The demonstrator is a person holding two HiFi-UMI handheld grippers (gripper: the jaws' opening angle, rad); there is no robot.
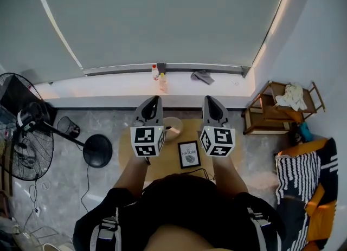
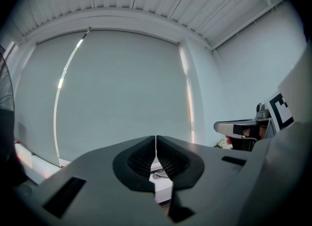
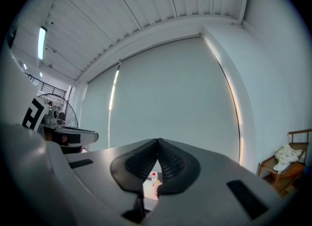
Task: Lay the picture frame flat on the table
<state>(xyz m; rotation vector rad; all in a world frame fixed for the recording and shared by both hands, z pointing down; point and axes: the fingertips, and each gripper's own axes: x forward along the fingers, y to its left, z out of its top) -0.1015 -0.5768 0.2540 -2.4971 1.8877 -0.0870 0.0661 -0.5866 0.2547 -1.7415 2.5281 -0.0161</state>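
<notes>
A black picture frame (image 1: pixel 188 154) with a white print sits on the small wooden table (image 1: pixel 171 160), just in front of the person's body, its face toward the head camera. I cannot tell whether it lies flat or leans. My left gripper (image 1: pixel 155 100) is raised above the table's left part, and my right gripper (image 1: pixel 208 100) above its right part. Both point away toward the window, with the frame between and below their marker cubes. The left gripper (image 2: pixel 156 139) has its jaws shut with nothing between them, and so does the right gripper (image 3: pixel 157 142).
A round white object (image 1: pixel 173 128) stands at the table's far edge. A standing fan (image 1: pixel 24 130) with a round base (image 1: pixel 97 150) is at the left. A wooden chair (image 1: pixel 276 109) with a cloth stands at the right. Small bottles (image 1: pixel 160 79) stand on the window sill.
</notes>
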